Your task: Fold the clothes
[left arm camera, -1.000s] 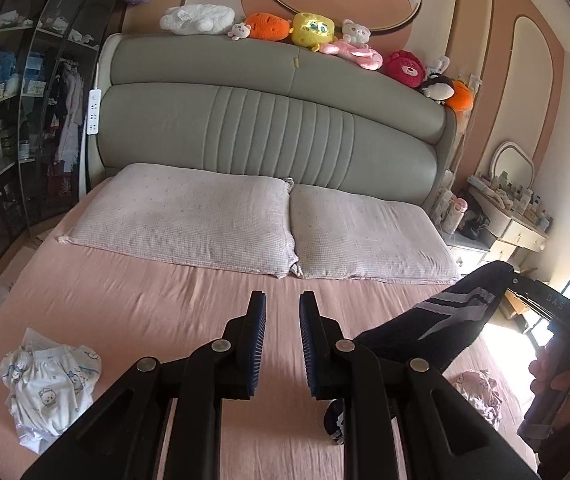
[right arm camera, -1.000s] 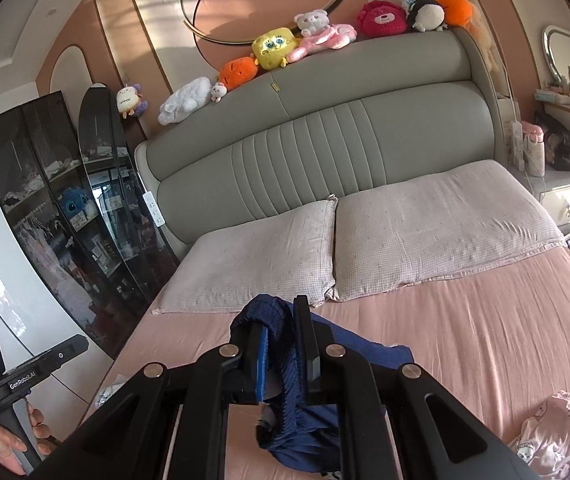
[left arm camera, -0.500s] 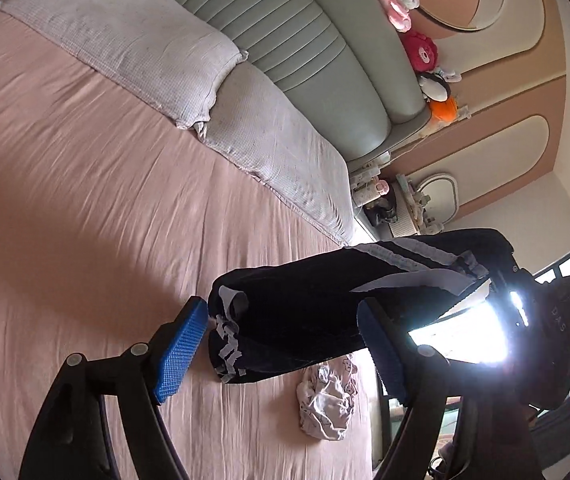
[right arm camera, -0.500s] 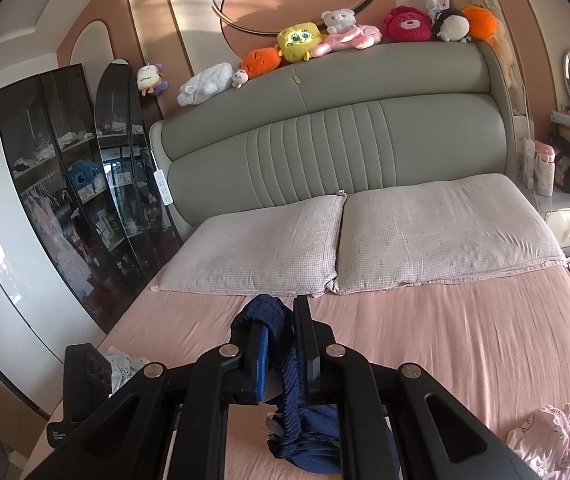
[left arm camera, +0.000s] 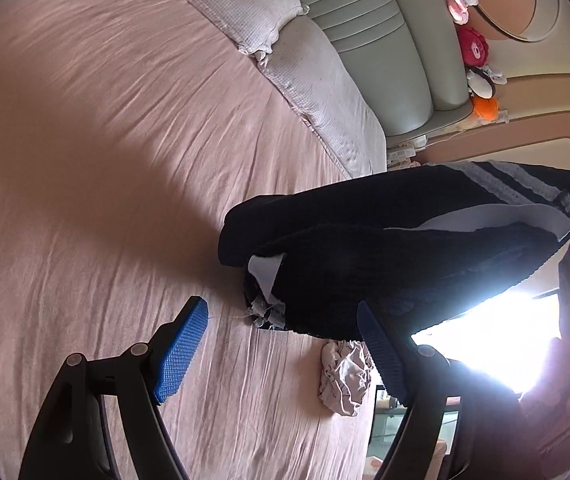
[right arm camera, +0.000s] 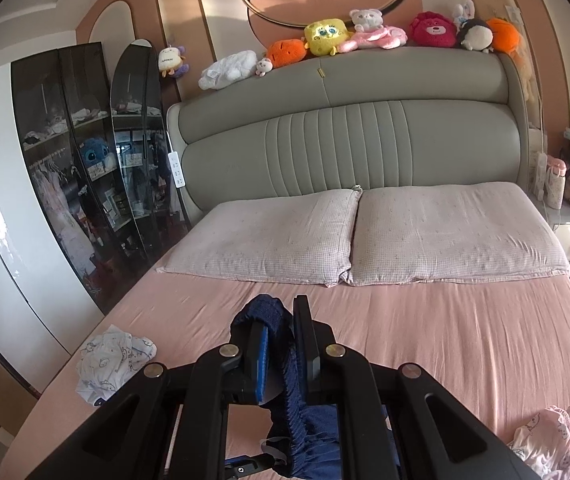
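**Meanwhile, a dark garment was held up for a second grip**

Seen through the left wrist view, the left gripper was spread wide with nothing between its blue pads. The navy garment hung in the centre and right of the frame, its lower end draped close over the pink bedsheet; whether it touched the sheet could not be told. A frayed corner lay just beyond the open jaws. For the step to be done well, that free corner would probably need to be taken squarely between the pads, so the cloth could be spread flat. A crumpled pink garment was visible at lower centre.

Through the right wrist view, the right gripper was seen clamped on a ribbed fold of the navy garment at lower centre. Only this view showed the firm grip and a white printed garment at lower left; only the left view showed the hanging length and stripes.
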